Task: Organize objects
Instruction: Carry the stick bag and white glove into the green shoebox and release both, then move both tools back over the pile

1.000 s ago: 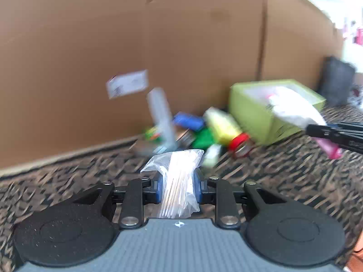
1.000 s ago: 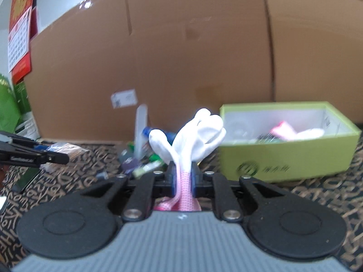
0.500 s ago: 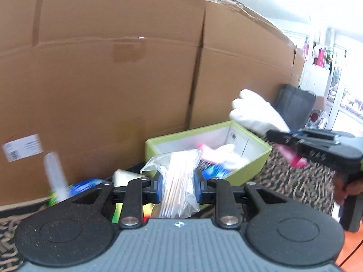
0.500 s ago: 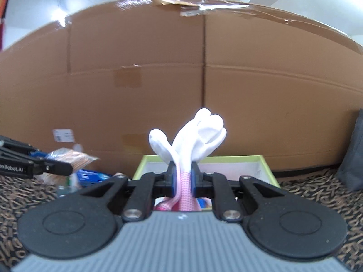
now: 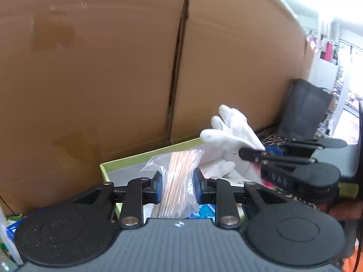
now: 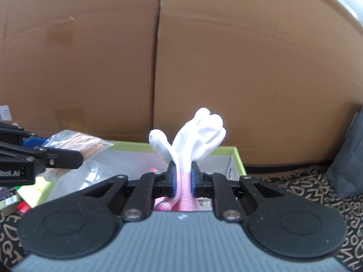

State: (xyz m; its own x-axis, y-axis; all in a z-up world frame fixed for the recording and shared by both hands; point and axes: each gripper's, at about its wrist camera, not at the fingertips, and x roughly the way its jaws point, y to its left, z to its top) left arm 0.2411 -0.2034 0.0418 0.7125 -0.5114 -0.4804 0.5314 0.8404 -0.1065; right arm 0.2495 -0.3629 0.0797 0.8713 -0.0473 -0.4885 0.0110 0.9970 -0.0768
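Note:
My left gripper (image 5: 178,185) is shut on a clear plastic bag of wooden sticks (image 5: 179,181) and holds it above the near left part of the green box (image 5: 127,162). My right gripper (image 6: 183,181) is shut on the pink cuff of a white glove (image 6: 197,136) and holds it over the same green box (image 6: 237,158). The glove also shows in the left wrist view (image 5: 231,133), to the right of the bag. The bag of sticks shows in the right wrist view (image 6: 88,145) at the left, over the box. The box's contents are mostly hidden.
A tall cardboard wall (image 6: 204,56) stands right behind the box. A dark bag (image 6: 349,158) stands at the right on the patterned cloth (image 6: 295,185). Small loose items (image 6: 20,206) lie left of the box.
Both grippers have moved forward and inward over the green box, still holding their loads. The cardboard wall is closer and the pile of loose items has slid out to the left.

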